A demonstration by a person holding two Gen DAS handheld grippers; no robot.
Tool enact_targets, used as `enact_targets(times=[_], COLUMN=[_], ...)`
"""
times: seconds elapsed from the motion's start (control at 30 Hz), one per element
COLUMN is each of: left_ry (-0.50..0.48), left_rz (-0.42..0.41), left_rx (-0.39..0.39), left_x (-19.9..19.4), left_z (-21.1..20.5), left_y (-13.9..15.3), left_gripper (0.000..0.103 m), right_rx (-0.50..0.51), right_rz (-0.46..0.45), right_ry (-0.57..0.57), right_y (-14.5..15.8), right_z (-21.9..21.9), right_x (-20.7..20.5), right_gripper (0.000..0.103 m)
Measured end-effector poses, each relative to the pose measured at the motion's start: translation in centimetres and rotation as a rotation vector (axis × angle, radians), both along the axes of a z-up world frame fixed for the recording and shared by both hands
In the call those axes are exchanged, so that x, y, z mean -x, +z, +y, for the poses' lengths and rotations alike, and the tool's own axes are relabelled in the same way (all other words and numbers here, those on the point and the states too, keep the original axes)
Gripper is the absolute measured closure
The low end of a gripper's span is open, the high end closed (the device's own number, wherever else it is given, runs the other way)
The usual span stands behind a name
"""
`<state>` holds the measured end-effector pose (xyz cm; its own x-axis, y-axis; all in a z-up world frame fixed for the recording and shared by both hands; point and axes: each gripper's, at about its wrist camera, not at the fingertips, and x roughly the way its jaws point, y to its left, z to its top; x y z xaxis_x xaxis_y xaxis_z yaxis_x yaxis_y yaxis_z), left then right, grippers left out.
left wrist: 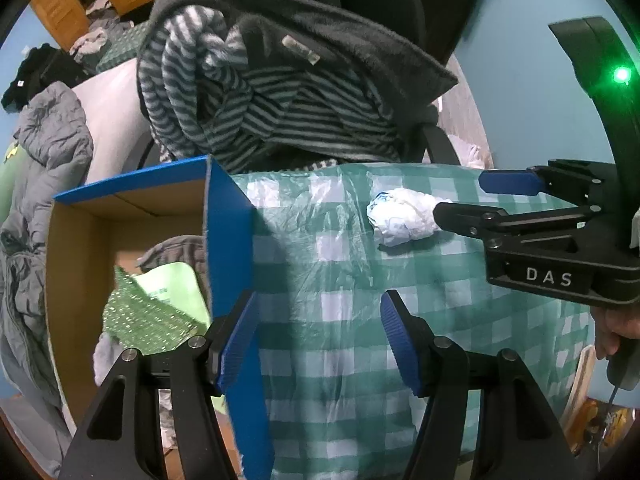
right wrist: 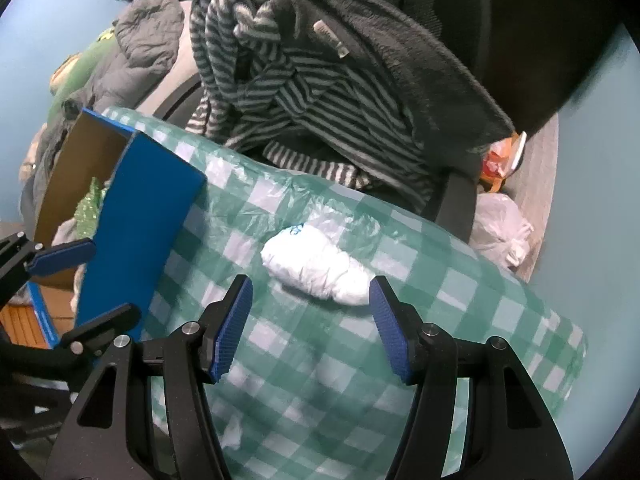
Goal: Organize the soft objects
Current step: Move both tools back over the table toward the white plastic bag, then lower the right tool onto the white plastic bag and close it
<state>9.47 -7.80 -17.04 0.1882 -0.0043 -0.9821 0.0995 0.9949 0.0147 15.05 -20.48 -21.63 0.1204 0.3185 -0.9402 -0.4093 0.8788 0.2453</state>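
Observation:
A crumpled white soft bundle (left wrist: 402, 216) lies on the green checked tablecloth (left wrist: 340, 280); it also shows in the right wrist view (right wrist: 316, 268). My right gripper (right wrist: 310, 324) is open, its fingertips just short of the bundle on either side; in the left wrist view it (left wrist: 460, 196) reaches in from the right. My left gripper (left wrist: 318, 340) is open and empty, above the cloth beside the blue cardboard box (left wrist: 228, 240). The box (right wrist: 144, 216) holds a green sparkly cloth (left wrist: 144, 320), a pale green item and grey fabric.
A chair behind the table carries a striped garment (left wrist: 260, 112) and a dark fleece (left wrist: 340, 40). Grey quilted clothing (left wrist: 44, 152) lies left of the box. A white plastic bag (right wrist: 500, 224) sits at the table's far right.

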Motion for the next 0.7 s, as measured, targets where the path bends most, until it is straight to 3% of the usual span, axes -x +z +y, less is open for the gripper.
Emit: enact_targets(times=[0.7], left_ry=[0.028], left_rz=[0.076], left_rx=[0.007], left_x=[-1.7], left_z=[-0.9], left_y=[-4.3], left_gripper=[0.039], right_rx=[0.013], right_rz=[0.052], right_ry=[0.041], right_y=[-6.1], right_z=[1.8], right_x=[-2.5], right_gripper=[0.042])
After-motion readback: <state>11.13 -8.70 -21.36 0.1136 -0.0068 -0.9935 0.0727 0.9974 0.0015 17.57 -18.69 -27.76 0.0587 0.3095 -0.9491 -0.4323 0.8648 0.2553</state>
